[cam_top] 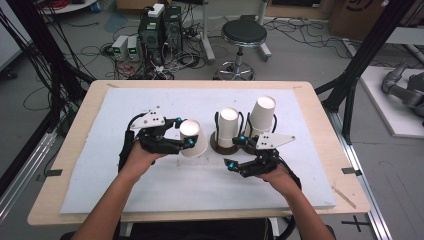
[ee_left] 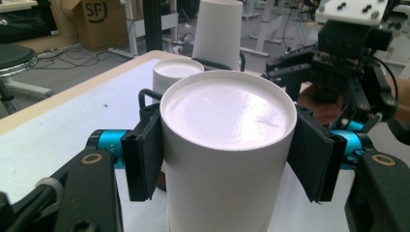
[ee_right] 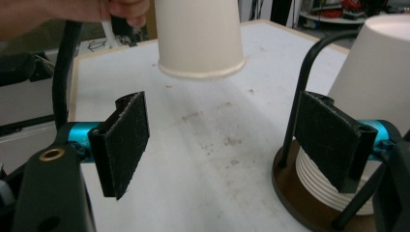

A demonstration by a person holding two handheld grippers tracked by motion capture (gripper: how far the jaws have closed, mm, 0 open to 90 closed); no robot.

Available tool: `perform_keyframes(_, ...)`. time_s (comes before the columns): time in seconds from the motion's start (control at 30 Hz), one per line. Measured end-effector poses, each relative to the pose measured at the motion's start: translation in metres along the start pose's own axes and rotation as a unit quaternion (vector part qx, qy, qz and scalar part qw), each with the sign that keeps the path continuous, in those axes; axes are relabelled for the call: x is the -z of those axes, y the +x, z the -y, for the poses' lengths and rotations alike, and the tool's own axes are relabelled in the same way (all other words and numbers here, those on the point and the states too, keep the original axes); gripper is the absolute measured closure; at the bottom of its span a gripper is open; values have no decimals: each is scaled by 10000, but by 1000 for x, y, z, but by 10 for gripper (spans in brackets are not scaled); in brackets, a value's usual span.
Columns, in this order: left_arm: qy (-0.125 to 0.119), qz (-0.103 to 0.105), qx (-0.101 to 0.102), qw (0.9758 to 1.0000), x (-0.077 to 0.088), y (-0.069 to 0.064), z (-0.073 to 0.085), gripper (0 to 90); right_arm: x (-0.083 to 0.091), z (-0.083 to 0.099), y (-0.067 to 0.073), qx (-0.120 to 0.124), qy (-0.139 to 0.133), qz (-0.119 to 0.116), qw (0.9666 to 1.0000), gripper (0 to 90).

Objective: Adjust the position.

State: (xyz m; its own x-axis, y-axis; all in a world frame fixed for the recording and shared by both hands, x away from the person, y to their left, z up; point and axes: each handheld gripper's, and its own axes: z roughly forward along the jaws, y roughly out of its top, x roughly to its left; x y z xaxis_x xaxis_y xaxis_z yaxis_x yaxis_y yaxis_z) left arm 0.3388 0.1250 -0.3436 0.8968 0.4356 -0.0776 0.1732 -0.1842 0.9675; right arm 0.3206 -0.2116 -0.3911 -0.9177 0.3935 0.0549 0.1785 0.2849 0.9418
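- Black padded jaws of the left gripper (ee_left: 227, 159) stand nearest the lens in its own view, clamped on both sides of an upside-down white paper cup (ee_left: 227, 159), whose closed base faces up.
- From the right gripper view that cup (ee_right: 200, 36) appears to hang clear of the white table mat (ee_right: 203, 135), its rolled rim just above the surface; if the pads slacken, I judge it would drop and likely tip or roll.
- Thin paper is the next worry: squeezing harder could dent the wall into an oval, and an ovalled cup would nest badly or stand crooked.
- The right gripper (cam_top: 239, 151) has its jaws well apart with nothing between them, resting near the dark round cup-holder base (ee_right: 295, 193) with its thin black wire hoops.
- That holder carries a stack of upside-down white paper cups (cam_top: 228, 127), and a second, taller stack (cam_top: 262, 116) stands just beside it; a careless sweep of the right gripper could catch a hoop and drag or topple the holder.
- The two grippers work close together in the high view, the left (cam_top: 186, 134) just to the left of the stacks, so a sideways move with the held cup could knock the nearest stack or the other gripper's fingers.
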Motion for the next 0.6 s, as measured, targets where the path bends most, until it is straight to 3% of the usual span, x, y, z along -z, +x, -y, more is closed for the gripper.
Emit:
perform_keyframes(0.27,26,43,-8,10000,-2,-7,18,353,-7,1,3,63,82,-218,9997,208)
perform_keyframes(0.6,79,165,-44,9998,-13,-17,27,353,-19,-1,8,233,63,-202,9995,208)
